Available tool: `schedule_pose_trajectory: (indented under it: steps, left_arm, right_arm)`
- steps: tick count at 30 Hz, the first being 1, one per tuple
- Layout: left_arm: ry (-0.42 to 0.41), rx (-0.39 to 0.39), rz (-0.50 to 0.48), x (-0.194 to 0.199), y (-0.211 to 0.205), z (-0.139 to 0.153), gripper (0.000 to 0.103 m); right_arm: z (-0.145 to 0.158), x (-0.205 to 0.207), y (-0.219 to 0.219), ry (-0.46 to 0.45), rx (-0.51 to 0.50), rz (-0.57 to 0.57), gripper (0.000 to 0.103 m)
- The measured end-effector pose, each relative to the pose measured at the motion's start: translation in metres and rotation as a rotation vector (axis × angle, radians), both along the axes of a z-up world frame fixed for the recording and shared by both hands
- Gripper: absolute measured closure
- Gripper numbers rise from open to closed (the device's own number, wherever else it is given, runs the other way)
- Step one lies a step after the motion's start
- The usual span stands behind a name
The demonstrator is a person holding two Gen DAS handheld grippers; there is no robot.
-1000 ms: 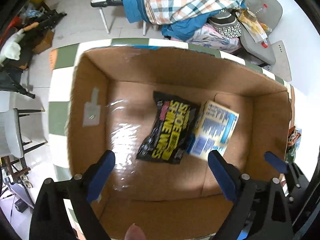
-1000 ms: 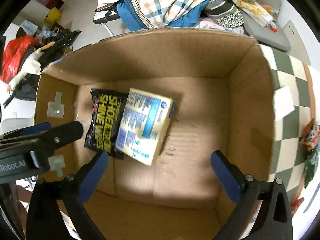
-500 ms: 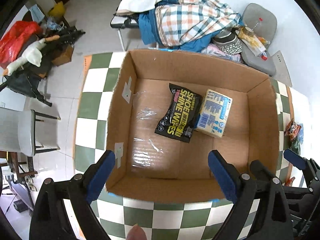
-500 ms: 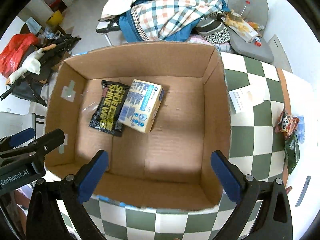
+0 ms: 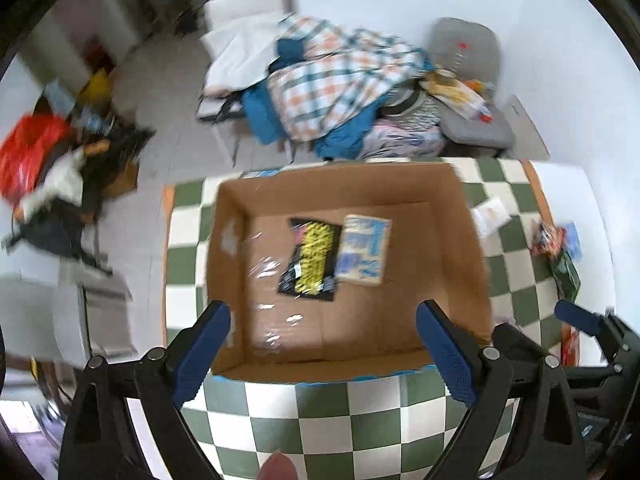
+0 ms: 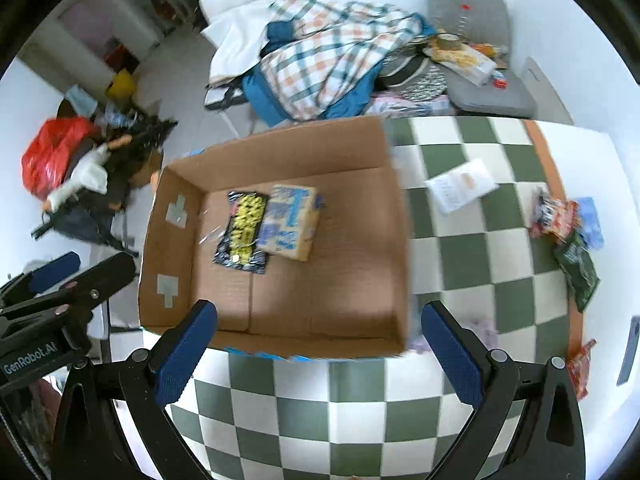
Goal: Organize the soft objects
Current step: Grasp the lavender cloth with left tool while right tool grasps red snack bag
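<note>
Both my grippers have pulled up and back from the cardboard box (image 6: 280,240), which a second ago filled each view and now sits whole on the checkered surface (image 6: 460,264). My left gripper (image 5: 320,344) and right gripper (image 6: 316,344) hang wide open, holding nothing. Inside the box the black wipes pack (image 6: 242,232) and the pale blue-printed packet (image 6: 290,224) lie touching, the packet overlapping the pack's edge. With those two stowed, I judge the snack bags (image 6: 568,236) at the surface's right edge come next.
</note>
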State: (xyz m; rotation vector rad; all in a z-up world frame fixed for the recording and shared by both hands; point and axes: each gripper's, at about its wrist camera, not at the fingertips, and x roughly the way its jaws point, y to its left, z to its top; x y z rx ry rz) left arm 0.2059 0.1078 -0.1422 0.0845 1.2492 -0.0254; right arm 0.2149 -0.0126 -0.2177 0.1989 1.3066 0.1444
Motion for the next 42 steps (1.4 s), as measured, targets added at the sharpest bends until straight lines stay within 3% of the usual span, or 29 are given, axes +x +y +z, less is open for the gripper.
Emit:
schedule_pose_trajectory:
  steps: [4,8,12,15,20,26,31,33,35,36,41,42]
  left_arm:
    - [-0.007,0.044,-0.184,-0.004,-0.069,0.001,0.008]
    - [0.049,0.123,-0.428,-0.011,-0.160,-0.029,0.008]
    - [0.156,0.282,-0.712,-0.025,-0.252,-0.091,0.008]
    - [0.237,0.403,-0.875,-0.037,-0.297,-0.146,0.008]
    - [0.355,0.560,-1.032,-0.050,-0.340,-0.227,0.008]
    - [0.459,0.611,-1.066,-0.048,-0.354,-0.275,0.008]
    - [0.519,0.625,-1.069,-0.045,-0.353,-0.293,0.008]
    - [0.535,0.591,-1.056,-0.040,-0.351,-0.290,0.015]
    - [0.582,0.527,-1.024,-0.038,-0.347,-0.286,0.044]
    - [0.600,0.502,-1.000,-0.036,-0.346,-0.284,0.052]
    - [0.590,0.395,-0.893,-0.027,-0.337,-0.271,0.057]
    - [0.592,0.352,-0.861,-0.025,-0.335,-0.267,0.057]
  right_arm:
    - [0.008,-0.019,-0.062,0.016,-0.019,-0.069,0.000]
    - [-0.003,-0.050,-0.137,0.069,-0.051,-0.147,0.000]
    - [-0.036,-0.085,-0.221,0.175,-0.097,-0.256,0.000]
    - [-0.066,-0.104,-0.271,0.243,-0.101,-0.327,0.000]
    - [-0.122,-0.125,-0.336,0.357,-0.138,-0.388,0.000]
    - [-0.174,-0.126,-0.369,0.456,-0.163,-0.394,0.000]
    - [-0.210,-0.124,-0.382,0.522,-0.166,-0.354,0.000]
    - [-0.224,-0.123,-0.384,0.547,-0.159,-0.331,0.000]
    - [-0.239,-0.123,-0.386,0.575,-0.158,-0.315,0.000]
    - [-0.244,-0.124,-0.387,0.584,-0.157,-0.311,0.000]
    - [-0.251,-0.128,-0.388,0.586,-0.160,-0.315,0.001]
    - [-0.248,-0.129,-0.388,0.579,-0.168,-0.316,0.007]
